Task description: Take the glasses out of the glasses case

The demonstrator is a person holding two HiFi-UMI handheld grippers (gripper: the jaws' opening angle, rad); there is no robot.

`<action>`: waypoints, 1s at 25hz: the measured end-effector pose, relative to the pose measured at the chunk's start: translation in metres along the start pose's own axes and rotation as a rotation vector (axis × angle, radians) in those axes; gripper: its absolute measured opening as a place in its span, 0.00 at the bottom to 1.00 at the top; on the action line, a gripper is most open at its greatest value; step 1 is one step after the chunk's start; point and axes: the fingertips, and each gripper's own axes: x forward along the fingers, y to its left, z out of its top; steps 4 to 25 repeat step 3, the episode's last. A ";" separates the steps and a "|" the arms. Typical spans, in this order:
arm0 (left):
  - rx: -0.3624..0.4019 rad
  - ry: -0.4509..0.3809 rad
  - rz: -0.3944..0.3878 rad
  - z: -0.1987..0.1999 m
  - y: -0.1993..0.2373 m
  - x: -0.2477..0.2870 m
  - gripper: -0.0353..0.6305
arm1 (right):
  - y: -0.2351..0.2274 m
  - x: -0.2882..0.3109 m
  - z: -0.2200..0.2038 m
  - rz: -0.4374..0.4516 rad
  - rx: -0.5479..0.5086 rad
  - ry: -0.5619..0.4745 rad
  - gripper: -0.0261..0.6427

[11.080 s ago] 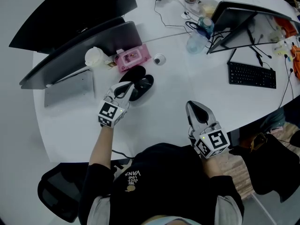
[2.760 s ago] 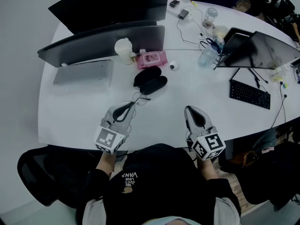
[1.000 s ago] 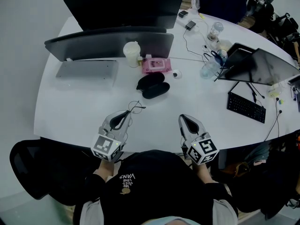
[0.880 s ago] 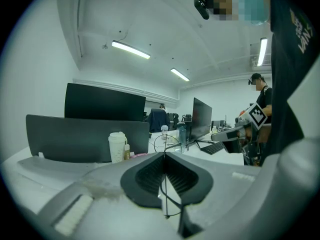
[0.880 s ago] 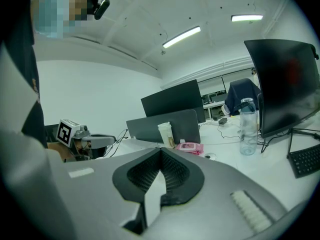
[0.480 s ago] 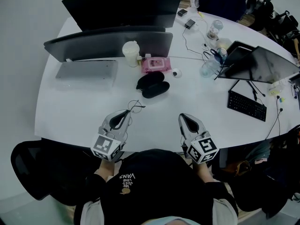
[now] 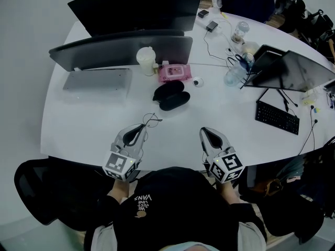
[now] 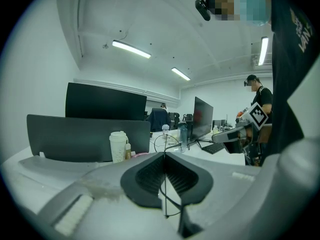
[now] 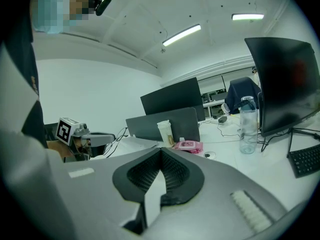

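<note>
Fingers pinching one thin wire-rimmed pair of glasses on left gripper, pressed together empty on right gripper; one open black oval case sitting apart.

We make out the glasses, just on our side of the glasses case, only as thin wire. The part pinched in the left tongs is hidden between their pads. Beyond the case, the picture's top edge cuts off the black monitor.
</note>
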 end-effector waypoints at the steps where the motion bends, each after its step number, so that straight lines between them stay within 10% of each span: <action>1: -0.001 0.001 0.002 -0.001 0.000 0.000 0.07 | 0.000 0.000 -0.001 0.002 0.000 0.001 0.03; 25: -0.001 0.001 0.005 -0.002 0.000 -0.001 0.06 | 0.001 0.001 -0.002 0.006 -0.001 0.003 0.03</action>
